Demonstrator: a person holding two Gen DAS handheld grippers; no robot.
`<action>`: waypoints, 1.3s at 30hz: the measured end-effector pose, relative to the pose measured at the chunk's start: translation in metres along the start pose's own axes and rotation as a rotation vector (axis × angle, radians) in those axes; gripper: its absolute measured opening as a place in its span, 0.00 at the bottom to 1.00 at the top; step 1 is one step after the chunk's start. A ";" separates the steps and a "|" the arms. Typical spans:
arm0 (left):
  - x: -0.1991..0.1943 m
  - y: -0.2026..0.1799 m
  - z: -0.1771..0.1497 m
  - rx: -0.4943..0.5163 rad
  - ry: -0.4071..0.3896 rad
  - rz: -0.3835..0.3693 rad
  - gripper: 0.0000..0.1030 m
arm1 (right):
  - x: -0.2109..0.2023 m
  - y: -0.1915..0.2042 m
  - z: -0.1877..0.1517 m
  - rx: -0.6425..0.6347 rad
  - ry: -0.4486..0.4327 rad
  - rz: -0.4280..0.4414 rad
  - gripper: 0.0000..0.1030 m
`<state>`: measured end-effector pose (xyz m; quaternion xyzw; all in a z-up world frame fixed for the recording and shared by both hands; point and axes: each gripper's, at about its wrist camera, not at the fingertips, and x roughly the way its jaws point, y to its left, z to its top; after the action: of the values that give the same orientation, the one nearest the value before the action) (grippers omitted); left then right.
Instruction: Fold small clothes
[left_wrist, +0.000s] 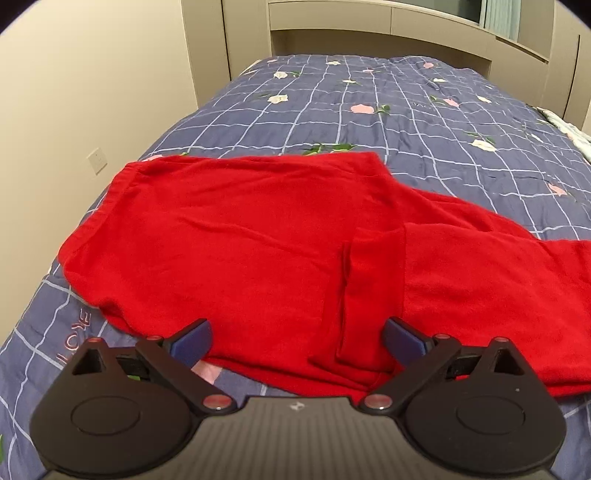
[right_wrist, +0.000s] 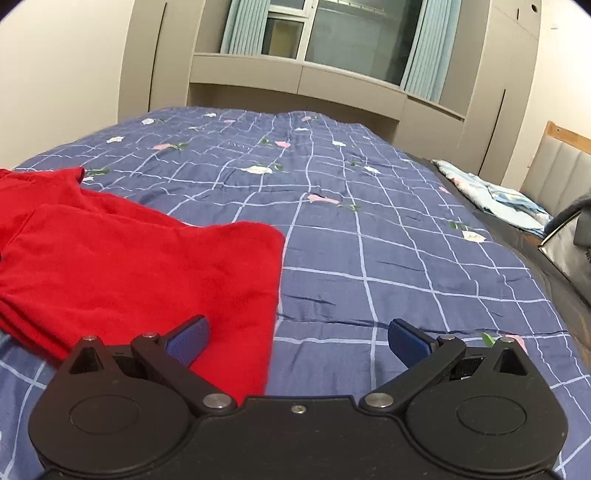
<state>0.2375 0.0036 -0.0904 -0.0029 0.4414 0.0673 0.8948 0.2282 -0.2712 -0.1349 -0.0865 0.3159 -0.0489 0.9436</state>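
I see a bed covered with a blue quilt (left_wrist: 424, 122) that has a pale grid and small flowers, and it fills most of both views. Behind it stands a beige built-in cabinet (right_wrist: 295, 79), and above that a window (right_wrist: 354, 37) with light blue curtains (right_wrist: 424, 48). On the wall at the left there is a switch plate (left_wrist: 96, 160). At the far right edge of the bed lies a pale blue cloth (right_wrist: 495, 201), beside a padded headboard (right_wrist: 557, 170).

The red garment (left_wrist: 240, 240) lies spread flat on the quilt, with one part folded over. My left gripper (left_wrist: 297, 338) is wide open just above its near edge. My right gripper (right_wrist: 298, 341) is also wide open, holding nothing, over the garment's right corner.
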 end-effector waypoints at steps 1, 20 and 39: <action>-0.001 0.001 0.001 -0.001 0.005 0.001 0.98 | -0.003 0.001 0.001 -0.002 -0.011 -0.010 0.99; -0.011 0.024 -0.012 -0.100 0.057 -0.028 0.99 | -0.013 0.009 -0.020 0.021 -0.027 0.032 0.99; -0.077 0.216 0.024 -0.475 -0.175 0.076 0.99 | -0.038 0.113 0.029 -0.040 -0.198 0.231 0.99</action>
<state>0.1834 0.2106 -0.0038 -0.1905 0.3340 0.2025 0.9006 0.2197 -0.1507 -0.1121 -0.0729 0.2302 0.0752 0.9675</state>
